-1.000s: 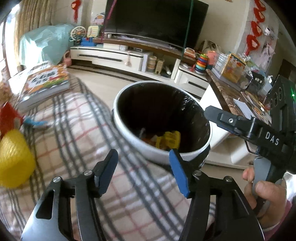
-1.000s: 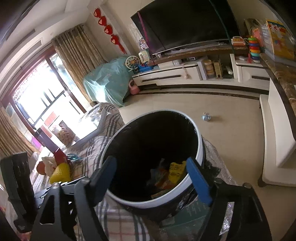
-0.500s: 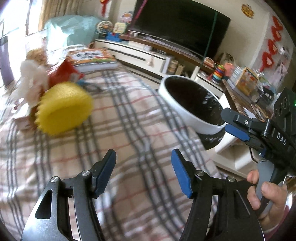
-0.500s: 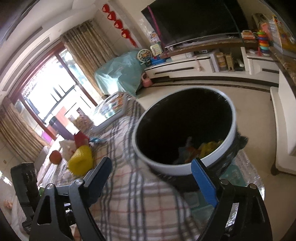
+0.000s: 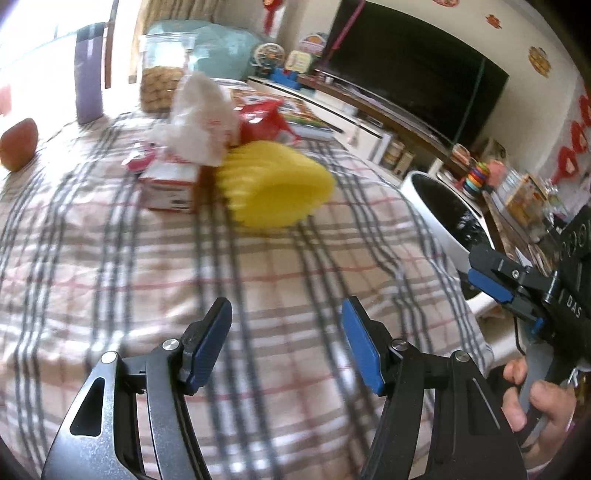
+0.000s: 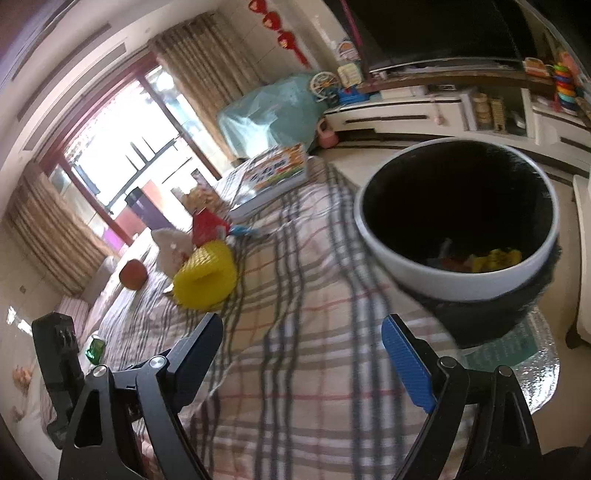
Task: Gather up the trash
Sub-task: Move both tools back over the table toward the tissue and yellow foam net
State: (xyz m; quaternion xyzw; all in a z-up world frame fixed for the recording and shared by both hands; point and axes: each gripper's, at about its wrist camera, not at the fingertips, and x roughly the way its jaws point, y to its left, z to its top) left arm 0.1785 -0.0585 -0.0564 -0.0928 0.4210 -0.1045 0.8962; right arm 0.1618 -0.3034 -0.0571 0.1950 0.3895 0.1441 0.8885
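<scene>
Left gripper [image 5: 286, 341], jaws open and empty, over a plaid-covered worktop [image 5: 110, 258]. Yellow foam net [image 5: 277, 188] lies upper centre beside wrappers. Right gripper [image 6: 303, 354], jaws open and empty; trash bin [image 6: 458, 273] upper right.

Plaid cloth [image 5: 258, 280] looks soft and matt — yellow foam net [image 5: 275, 188] ribbed, bin rim [image 6: 454, 284] glossy white.

Home living room: big television [image 5: 417, 70] above a low white media cabinet [image 6: 436, 110], curtained balcony doors [image 6: 122, 155], red wall ornaments [image 6: 280, 22], toys, plaid-covered tabletop [image 5: 258, 280].
</scene>
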